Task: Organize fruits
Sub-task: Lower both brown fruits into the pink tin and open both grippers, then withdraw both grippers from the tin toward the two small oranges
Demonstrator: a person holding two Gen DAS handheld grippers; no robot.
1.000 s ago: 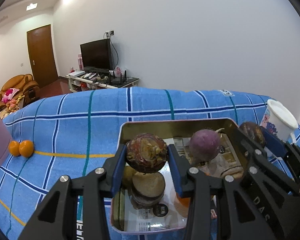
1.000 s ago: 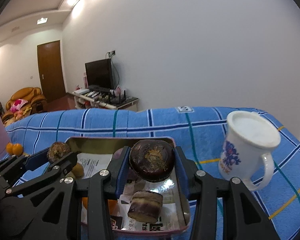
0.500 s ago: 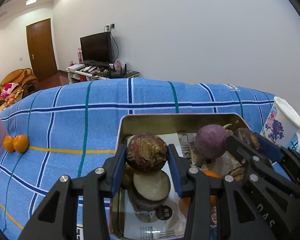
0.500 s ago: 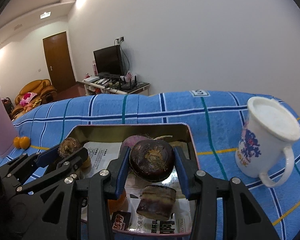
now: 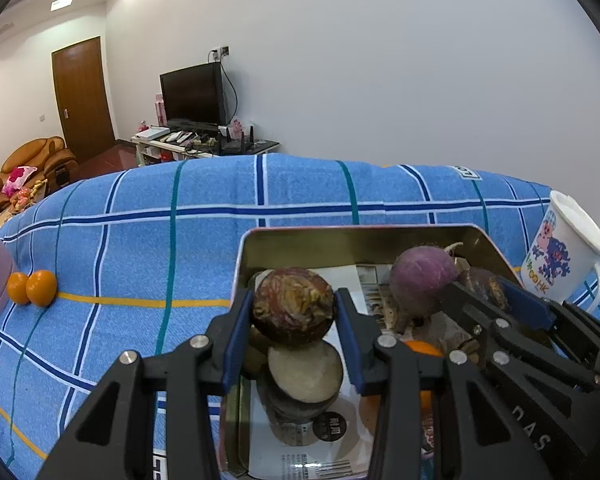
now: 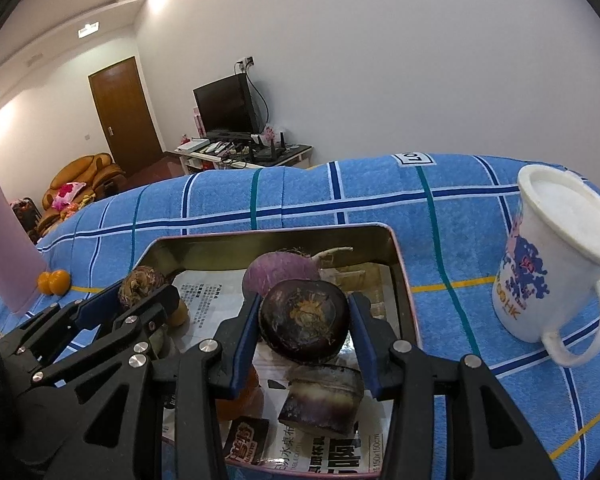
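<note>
My left gripper (image 5: pixel 294 314) is shut on a round, mottled brown-purple fruit (image 5: pixel 294 304), held over the near left part of a metal tin tray (image 5: pixel 359 236). My right gripper (image 6: pixel 303 330) is shut on a dark purple round fruit (image 6: pixel 303 324) above the tray (image 6: pixel 276 237), towards its right side. Inside the tray lie a purple turnip-like root (image 6: pixel 280 272), a cut dark-skinned piece (image 6: pixel 323 396) and an orange fruit (image 6: pixel 236 396) on printed paper. Each gripper shows in the other's view, fruit still clamped.
A white printed mug (image 6: pixel 555 264) stands right of the tray on the blue checked cloth (image 5: pixel 160 240). Two small oranges (image 5: pixel 32 288) rest at the far left beside a pink object (image 6: pixel 8 240). Behind the table are a TV stand, a door and an armchair.
My right gripper has tipped downward and edged a little forward over the tray with its dark fruit. The left gripper has stayed nearly still, fruit clamped.
</note>
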